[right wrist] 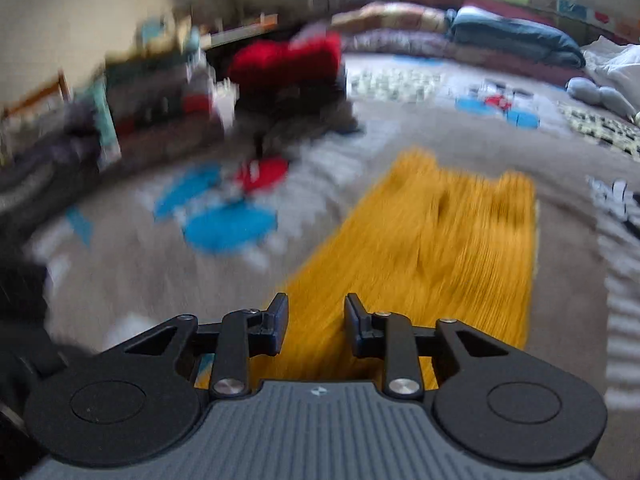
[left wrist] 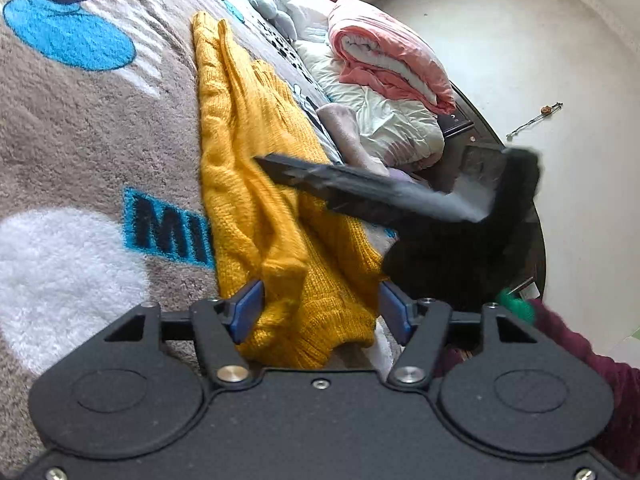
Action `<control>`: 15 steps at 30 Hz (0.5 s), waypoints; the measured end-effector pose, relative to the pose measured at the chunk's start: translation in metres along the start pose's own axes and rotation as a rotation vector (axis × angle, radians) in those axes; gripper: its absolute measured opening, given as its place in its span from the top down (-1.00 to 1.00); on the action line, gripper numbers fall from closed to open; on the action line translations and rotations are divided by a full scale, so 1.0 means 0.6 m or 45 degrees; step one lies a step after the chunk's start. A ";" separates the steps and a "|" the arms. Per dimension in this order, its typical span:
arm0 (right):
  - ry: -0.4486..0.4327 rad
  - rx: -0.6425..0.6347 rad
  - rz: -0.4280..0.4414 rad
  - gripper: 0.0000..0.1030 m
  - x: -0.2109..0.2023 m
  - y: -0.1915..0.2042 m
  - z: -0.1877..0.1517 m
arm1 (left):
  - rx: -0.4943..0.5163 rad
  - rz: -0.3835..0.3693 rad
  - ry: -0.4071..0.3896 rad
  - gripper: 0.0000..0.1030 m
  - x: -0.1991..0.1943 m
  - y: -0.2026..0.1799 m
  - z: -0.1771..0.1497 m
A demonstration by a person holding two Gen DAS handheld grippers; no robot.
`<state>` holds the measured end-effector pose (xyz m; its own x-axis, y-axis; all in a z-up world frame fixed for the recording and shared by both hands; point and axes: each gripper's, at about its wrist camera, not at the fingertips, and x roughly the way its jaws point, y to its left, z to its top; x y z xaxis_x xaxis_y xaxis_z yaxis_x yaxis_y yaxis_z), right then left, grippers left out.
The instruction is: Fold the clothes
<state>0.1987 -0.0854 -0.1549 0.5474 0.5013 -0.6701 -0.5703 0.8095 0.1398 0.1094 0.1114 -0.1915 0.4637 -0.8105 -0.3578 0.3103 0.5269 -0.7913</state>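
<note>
The mustard-yellow knit sweater (left wrist: 256, 184) is lying folded lengthwise into a long, narrow strip on the cartoon-print blanket (left wrist: 80, 152), stretching away ahead of the left tool (left wrist: 320, 312). Its near bunched end is sitting between that tool's spread jaws. Its ribbed folds are running lengthwise, overlapping one another.

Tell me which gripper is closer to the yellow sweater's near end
Left. The left gripper straddles the bunched near end of the yellow sweater, jaws open around it. The right gripper hovers above the sweater, jaws slightly apart with nothing between them.
</note>
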 end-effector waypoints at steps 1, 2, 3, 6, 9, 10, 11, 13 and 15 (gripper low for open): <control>-0.001 -0.030 -0.022 0.41 0.012 0.006 -0.010 | 0.002 0.003 -0.005 -0.22 -0.001 0.000 -0.002; -0.015 -0.033 -0.034 0.41 0.020 0.008 -0.016 | 0.001 0.004 -0.012 -0.22 -0.003 -0.001 -0.003; -0.023 0.004 -0.035 0.41 0.023 0.006 -0.015 | 0.000 0.005 -0.018 -0.22 -0.006 -0.001 -0.005; -0.040 0.064 -0.040 0.38 0.009 0.009 -0.003 | 0.025 0.029 -0.044 -0.22 -0.023 -0.010 -0.011; -0.137 0.017 -0.021 0.39 -0.034 0.025 -0.010 | 0.075 0.071 -0.086 -0.22 -0.043 -0.022 -0.016; -0.165 0.032 -0.022 0.39 -0.052 0.026 -0.015 | 0.090 0.090 -0.111 -0.22 -0.049 -0.025 -0.019; -0.193 0.051 -0.025 0.39 -0.070 0.025 -0.022 | 0.118 0.105 -0.143 -0.22 -0.055 -0.031 -0.021; -0.249 0.100 -0.040 0.39 -0.109 0.017 -0.043 | 0.214 0.127 -0.219 -0.22 -0.072 -0.048 -0.030; -0.315 0.148 -0.071 0.39 -0.150 0.008 -0.071 | 0.326 0.122 -0.290 -0.22 -0.076 -0.071 -0.036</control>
<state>0.1208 -0.1394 -0.1250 0.7169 0.5030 -0.4828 -0.4689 0.8603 0.2002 0.0570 0.1202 -0.1524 0.6646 -0.6920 -0.2818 0.4413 0.6679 -0.5993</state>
